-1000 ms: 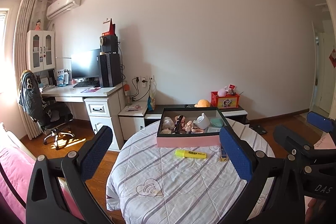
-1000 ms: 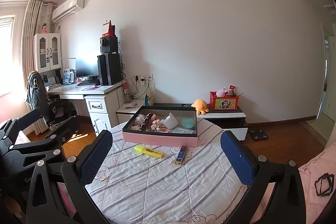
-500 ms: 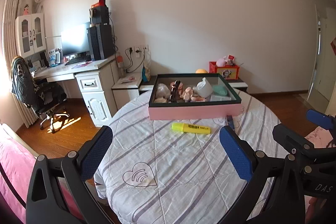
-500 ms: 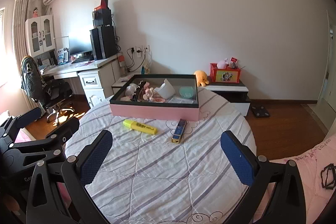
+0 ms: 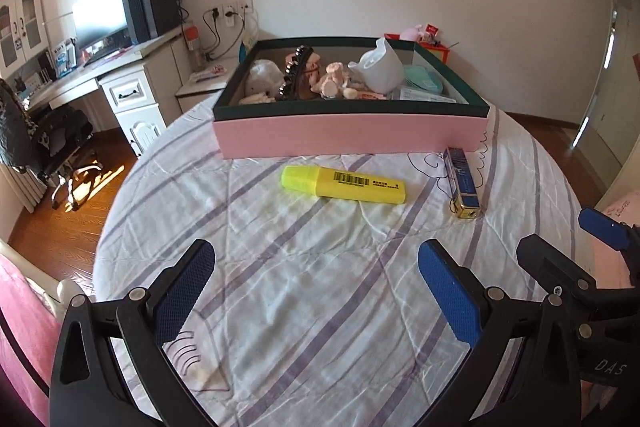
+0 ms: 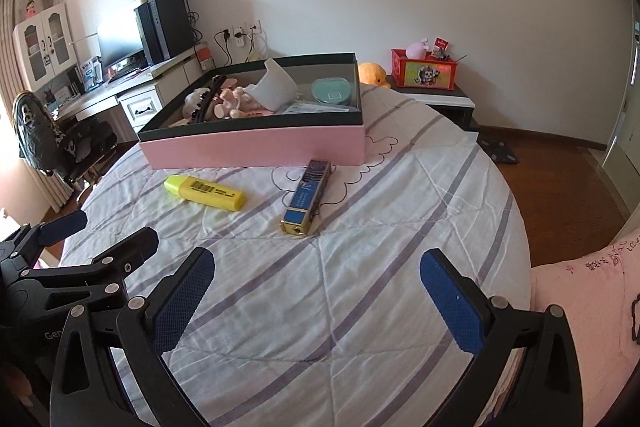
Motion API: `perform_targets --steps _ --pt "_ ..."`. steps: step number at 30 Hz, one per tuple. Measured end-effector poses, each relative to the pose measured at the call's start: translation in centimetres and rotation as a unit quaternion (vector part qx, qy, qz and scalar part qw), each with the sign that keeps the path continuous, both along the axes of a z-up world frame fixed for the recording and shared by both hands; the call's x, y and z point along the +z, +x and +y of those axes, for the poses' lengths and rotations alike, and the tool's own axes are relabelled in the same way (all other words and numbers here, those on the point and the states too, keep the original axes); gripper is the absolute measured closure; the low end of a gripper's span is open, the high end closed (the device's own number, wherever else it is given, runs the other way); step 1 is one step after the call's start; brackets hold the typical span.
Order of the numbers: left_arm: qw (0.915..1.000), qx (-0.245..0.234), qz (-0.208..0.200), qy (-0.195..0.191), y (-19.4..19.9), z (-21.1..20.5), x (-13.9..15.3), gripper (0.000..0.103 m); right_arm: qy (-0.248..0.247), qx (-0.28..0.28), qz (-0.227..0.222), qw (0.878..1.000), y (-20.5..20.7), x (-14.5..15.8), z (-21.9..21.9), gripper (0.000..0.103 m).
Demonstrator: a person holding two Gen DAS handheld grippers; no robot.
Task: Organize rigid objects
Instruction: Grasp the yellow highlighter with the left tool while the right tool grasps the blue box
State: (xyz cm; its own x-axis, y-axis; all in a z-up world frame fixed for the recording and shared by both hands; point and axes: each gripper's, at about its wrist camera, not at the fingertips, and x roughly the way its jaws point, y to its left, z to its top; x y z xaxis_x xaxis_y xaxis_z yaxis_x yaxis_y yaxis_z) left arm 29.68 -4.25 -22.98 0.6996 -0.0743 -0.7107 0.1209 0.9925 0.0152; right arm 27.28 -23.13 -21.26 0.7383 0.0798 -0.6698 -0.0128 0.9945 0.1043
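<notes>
1. A round table (image 5: 320,307) fills your view, covered by a white quilted cloth (image 6: 360,287) with purple stripes and line drawings; a wooden floor (image 6: 560,167) surrounds it in a white-walled bedroom.

2. The pink storage box (image 5: 348,135) with a dark rim sits at the table's far side, holding a black hair claw (image 5: 294,71), a white cup (image 5: 380,67) tipped on its side, a teal case (image 6: 332,91) and small pink items.

3. Beyond the box to its left stands a white desk (image 5: 124,83) with a monitor (image 5: 100,23) and a black tower (image 6: 164,27); an office chair (image 5: 48,139) is at the desk's left end.

4. Beyond the box to its right, a low stand carries a red printed box (image 6: 424,71) with an orange plush toy (image 6: 372,73) beside it.

5. The yellow highlighter (image 5: 344,183) lies flat just in front of the box, apart from it, its long axis running roughly along the box's front wall, cap end pointing left.

6. The blue and gold rectangular case (image 6: 307,195) lies flat in front of the box's right corner, its long axis running away from the box toward you, gold end nearest you, far end just beside the pink wall.

7. Your left gripper (image 5: 316,291) hovers over the near cloth, well short of the box, fingers spread wide and empty.

8. Your right gripper (image 6: 318,291) hovers alongside, fingers likewise spread wide, holding nothing.
</notes>
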Motion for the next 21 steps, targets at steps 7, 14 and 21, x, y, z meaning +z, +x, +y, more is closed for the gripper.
perform_targets --steps 7,14,21 --pt "0.9999 -0.015 0.005 0.007 4.5 -4.5 -0.6 0.000 0.005 -0.031 0.011 0.999 3.2 -1.0 -3.5 0.000" --pt "0.9989 0.022 0.029 0.029 8.7 -5.8 -1.7 0.000 0.011 -0.032 0.024 0.999 5.3 -2.2 -4.7 0.000" --pt "0.9949 0.056 0.077 0.034 10.5 -4.5 -3.9 0.000 0.015 -0.028 0.033 0.999 5.5 -2.8 -4.7 0.000"
